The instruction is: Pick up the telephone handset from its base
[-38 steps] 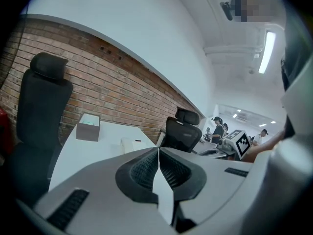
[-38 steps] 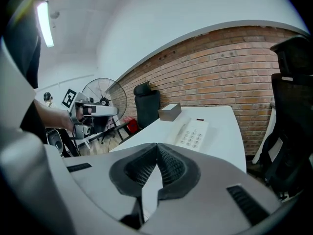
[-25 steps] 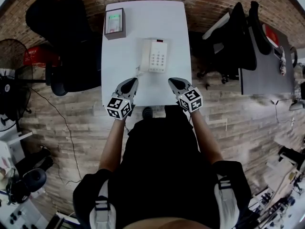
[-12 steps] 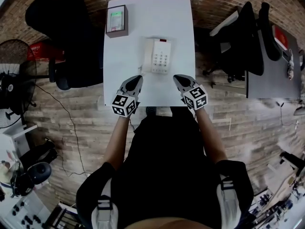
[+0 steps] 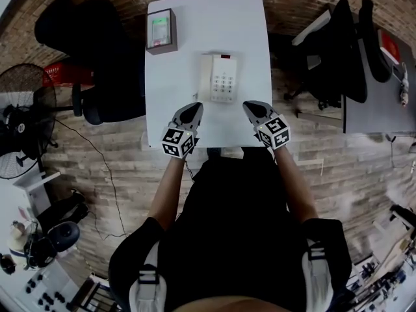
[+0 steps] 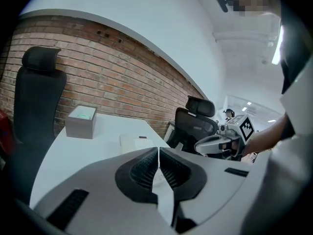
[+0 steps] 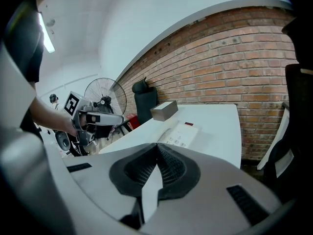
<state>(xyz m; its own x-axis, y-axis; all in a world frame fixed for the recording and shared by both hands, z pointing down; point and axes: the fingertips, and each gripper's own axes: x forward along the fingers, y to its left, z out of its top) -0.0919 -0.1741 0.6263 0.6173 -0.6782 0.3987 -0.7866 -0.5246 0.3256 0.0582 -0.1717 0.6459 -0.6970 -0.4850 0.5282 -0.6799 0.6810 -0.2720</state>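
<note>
You held the left gripper [image 5: 196, 107] and the right gripper [image 5: 248, 105] over the near edge of the white rectangular table [image 5: 195, 18], each with its jaws pressed together and empty. The pale telephone handset [image 5: 206, 77] lay on the left side of the white push-button base [image 5: 225, 78], mid-table, ahead of and between your grippers, apart from both. A small grey box with a green top [image 5: 160, 31] stood near the far left corner
</note>
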